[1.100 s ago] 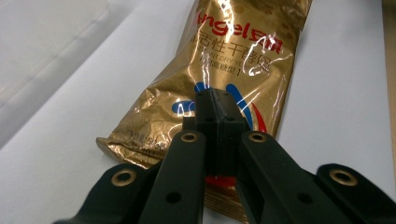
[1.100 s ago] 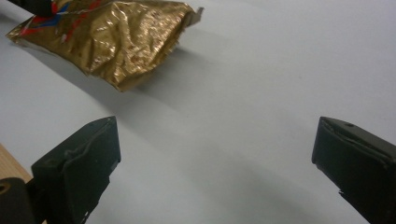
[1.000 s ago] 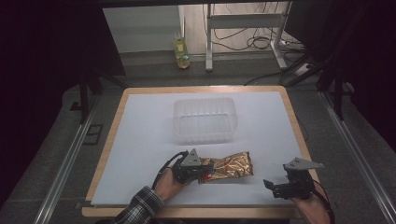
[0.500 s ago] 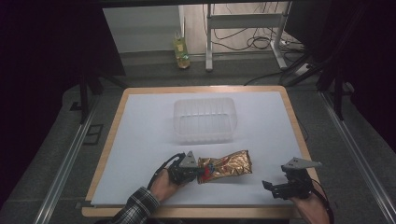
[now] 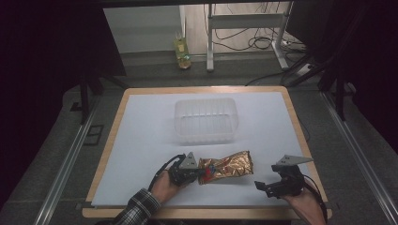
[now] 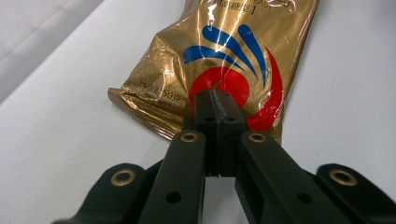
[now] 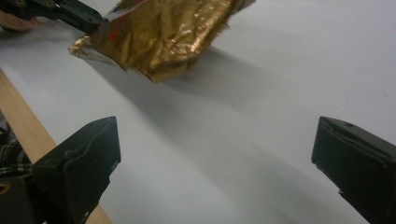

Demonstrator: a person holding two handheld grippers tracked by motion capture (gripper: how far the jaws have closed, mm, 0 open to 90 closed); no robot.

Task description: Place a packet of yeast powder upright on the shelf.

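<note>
A crinkled gold snack packet [image 5: 228, 164] with a red and blue swirl lies at the front middle of the white mat. My left gripper [image 5: 201, 174] is shut on the packet's left end. In the left gripper view the packet [image 6: 233, 46] lies ahead of my left gripper [image 6: 215, 97], whose jaws are pressed together on its foil at the red swirl. In the right gripper view the packet [image 7: 163, 32] looks raised a little above its shadow, held by the left gripper [image 7: 91, 21]. My right gripper [image 5: 261, 185] stands open to the packet's right, and that gripper [image 7: 217, 130] has only mat between its jaws.
A clear plastic tub [image 5: 206, 102] stands on the mat behind the packet. The wooden table edge [image 7: 28, 135] runs close in front of both hands. Beyond the table, a yellow bottle [image 5: 182, 49] stands on the floor by metal frame legs and cables.
The left gripper, still holding the packet, has shifted slightly to the left. The right gripper has edged a little leftward toward the packet.
</note>
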